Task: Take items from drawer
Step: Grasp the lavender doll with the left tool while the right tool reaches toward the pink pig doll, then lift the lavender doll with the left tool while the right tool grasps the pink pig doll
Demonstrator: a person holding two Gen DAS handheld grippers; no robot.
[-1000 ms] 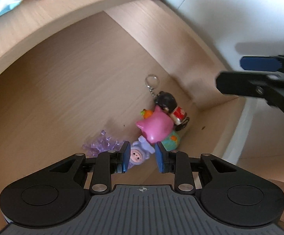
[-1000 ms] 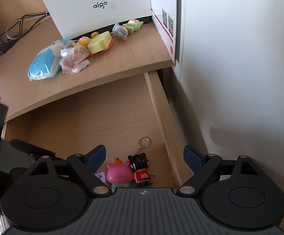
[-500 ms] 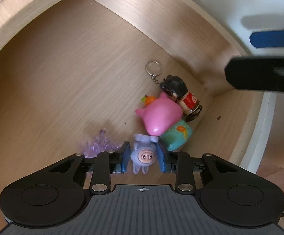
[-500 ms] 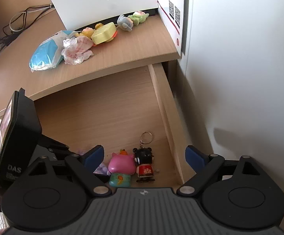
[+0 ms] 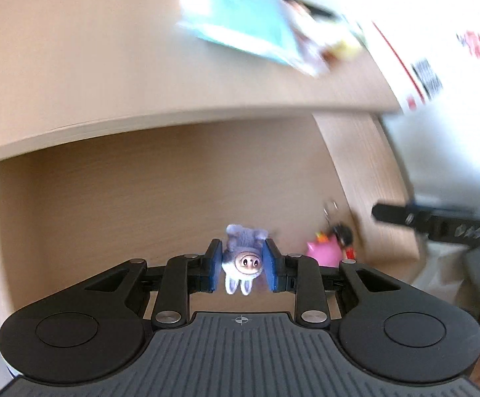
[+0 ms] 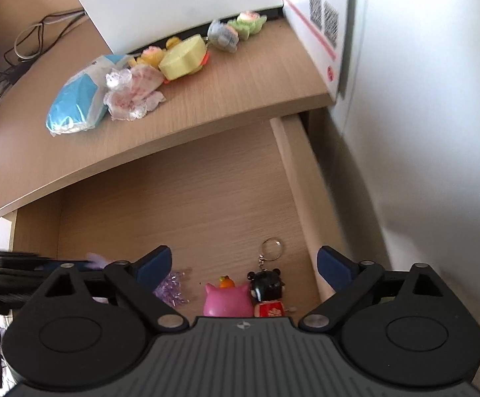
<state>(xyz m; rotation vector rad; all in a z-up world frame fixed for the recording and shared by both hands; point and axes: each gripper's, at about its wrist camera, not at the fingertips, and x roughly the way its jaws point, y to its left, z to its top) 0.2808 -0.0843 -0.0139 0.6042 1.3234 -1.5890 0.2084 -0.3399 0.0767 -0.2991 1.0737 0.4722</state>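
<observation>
While the left gripper point(image 5: 242, 266) has its jaws closed narrow on the small lilac pig figure point(image 5: 242, 259), gripped across the sides with head toward the camera and feet pointing away, that toy is clear of the drawer point(image 6: 293, 165) floor and hangs above it, short of the worktop point(image 6: 240, 99) front edge. Remaining items sit in the drawer's near right corner: pink pig toy point(image 6: 227, 301), black-haired doll keychain point(image 6: 268, 292) touching it on the right with its ring point(image 6: 272, 248) lying toward the drawer back, purple crystal cluster point(image 6: 172, 289) just left of them. The right gripper point(image 6: 245, 263) is the nearer one; its jaws have just been opening, now stand wide with nothing pressed between them, and the pink pig and doll lie below and between the fingertips, slightly close to the camera side. Keychain long axis runs front-to-back, roughly across the jaw closing line, so a straight drop should work. Right gripper pitches steeply down over that corner, close to the drawer's right wall. Left gripper also tilts down; its view is motion-blurred, likely heading to the worktop.
</observation>
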